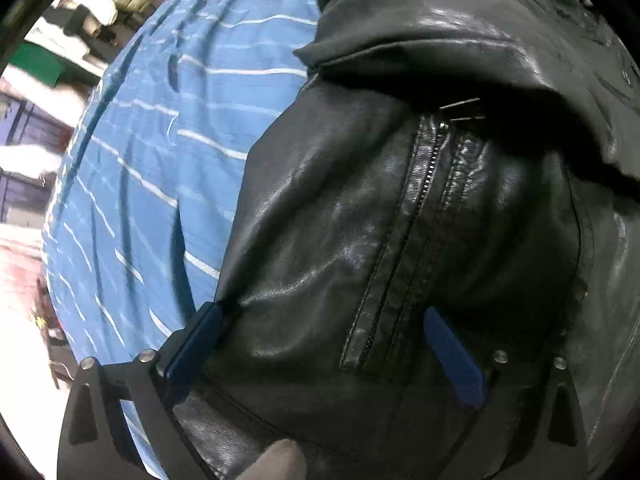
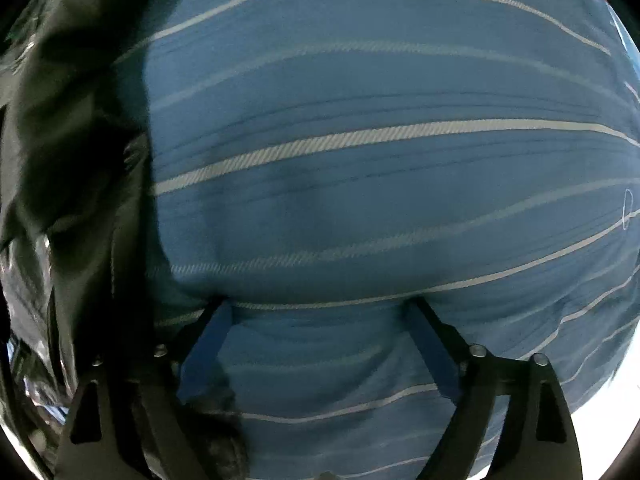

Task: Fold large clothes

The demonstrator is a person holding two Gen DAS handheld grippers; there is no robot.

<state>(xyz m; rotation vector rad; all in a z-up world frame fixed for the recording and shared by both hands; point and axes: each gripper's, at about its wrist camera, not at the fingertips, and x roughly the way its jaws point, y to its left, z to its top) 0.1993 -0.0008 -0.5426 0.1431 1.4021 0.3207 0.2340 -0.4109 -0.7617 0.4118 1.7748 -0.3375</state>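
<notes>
Jacket (image 1: 360,220) glossy black, probably leather; bedsheet (image 2: 380,168) blue, thin white stripes.

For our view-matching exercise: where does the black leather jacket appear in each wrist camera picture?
Left wrist view: the black leather jacket fills the centre and right, spread between the open left gripper fingers.
Right wrist view: the jacket runs down the left edge only.
Shared landmark: the blue striped sheet beneath it.

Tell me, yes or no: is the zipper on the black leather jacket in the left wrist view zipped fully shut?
No. The zipper on the black leather jacket gapes apart, its teeth separated.
</notes>
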